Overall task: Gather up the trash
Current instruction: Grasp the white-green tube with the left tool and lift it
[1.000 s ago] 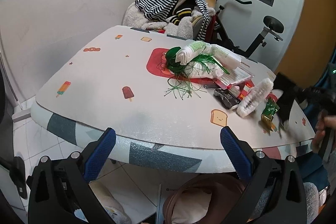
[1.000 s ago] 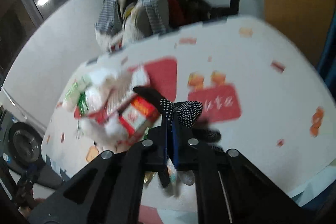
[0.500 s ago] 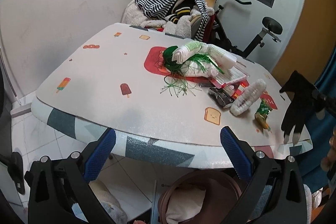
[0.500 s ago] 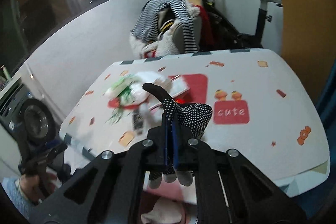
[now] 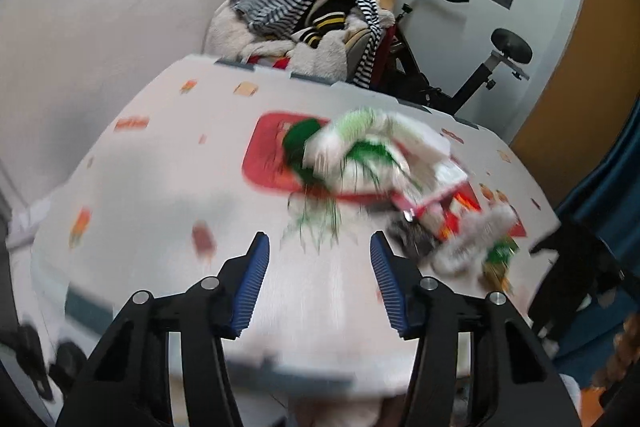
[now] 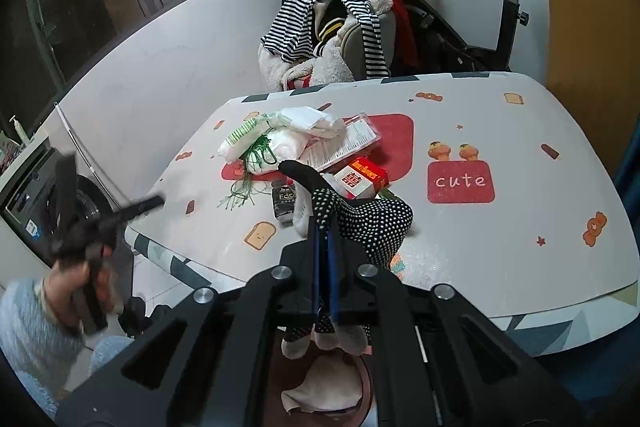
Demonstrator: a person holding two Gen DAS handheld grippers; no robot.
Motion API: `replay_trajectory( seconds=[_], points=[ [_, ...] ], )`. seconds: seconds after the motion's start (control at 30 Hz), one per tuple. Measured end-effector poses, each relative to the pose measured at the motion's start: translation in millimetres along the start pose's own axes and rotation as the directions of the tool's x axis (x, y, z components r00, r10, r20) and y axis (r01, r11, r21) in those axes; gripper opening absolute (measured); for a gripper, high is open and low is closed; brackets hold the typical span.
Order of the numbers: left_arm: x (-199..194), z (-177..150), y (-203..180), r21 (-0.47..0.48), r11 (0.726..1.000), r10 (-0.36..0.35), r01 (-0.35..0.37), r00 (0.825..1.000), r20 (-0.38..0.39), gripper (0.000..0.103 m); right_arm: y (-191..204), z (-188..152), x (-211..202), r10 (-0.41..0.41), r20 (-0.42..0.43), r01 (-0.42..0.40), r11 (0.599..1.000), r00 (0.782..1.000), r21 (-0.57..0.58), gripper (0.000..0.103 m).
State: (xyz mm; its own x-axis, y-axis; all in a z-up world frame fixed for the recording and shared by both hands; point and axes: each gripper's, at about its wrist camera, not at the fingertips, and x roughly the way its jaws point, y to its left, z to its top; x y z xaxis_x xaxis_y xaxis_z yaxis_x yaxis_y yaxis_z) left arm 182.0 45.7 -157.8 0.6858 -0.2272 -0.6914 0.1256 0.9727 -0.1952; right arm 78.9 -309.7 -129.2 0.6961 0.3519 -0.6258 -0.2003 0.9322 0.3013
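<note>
**Black dotted glove clamped over the bin**

Black fabric with white dots, a glove, is seen pinched between the closed blue pads of the right gripper at lower centre of the right wrist view; its pale fingertips hang below the jaws, above a brown bin at the bottom edge. Beyond it, a trash pile of white bags, green strands, a red carton and a dark packet is spread across the printed table at mid-frame. In the blurred left wrist view, the left gripper is shown with its jaws just having been closing, the pads apart and nothing between them, the pile lying upper right of them.
</note>
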Motion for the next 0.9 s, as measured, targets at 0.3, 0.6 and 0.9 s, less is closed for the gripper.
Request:
replay_trajectory(
  seconds=[0.3, 0.6, 0.9],
  points=[
    [97.9, 61.7, -32.7, 0.168, 0.981, 0.103, -0.094, 0.994, -0.044, 0.051, -14.6, 6.2, 12.4, -0.012, -0.006, 0.013, 0.999, 1.000, 0.030, 0.008],
    [120.8, 57.2, -32.3, 0.211, 0.969, 0.147, -0.128, 0.986, -0.074, 0.018, -19.0, 14.6, 10.5, -0.026, 0.009, 0.026, 0.999, 1.000, 0.037, 0.008],
    [45.1, 65.3, -30.2, 0.204, 0.969, 0.128, -0.136, 0.990, 0.050, 0.016, -4.3, 14.2, -1.6, -0.006, 0.029, 0.006, 1.000, 1.000, 0.020, 0.008]
  ],
)
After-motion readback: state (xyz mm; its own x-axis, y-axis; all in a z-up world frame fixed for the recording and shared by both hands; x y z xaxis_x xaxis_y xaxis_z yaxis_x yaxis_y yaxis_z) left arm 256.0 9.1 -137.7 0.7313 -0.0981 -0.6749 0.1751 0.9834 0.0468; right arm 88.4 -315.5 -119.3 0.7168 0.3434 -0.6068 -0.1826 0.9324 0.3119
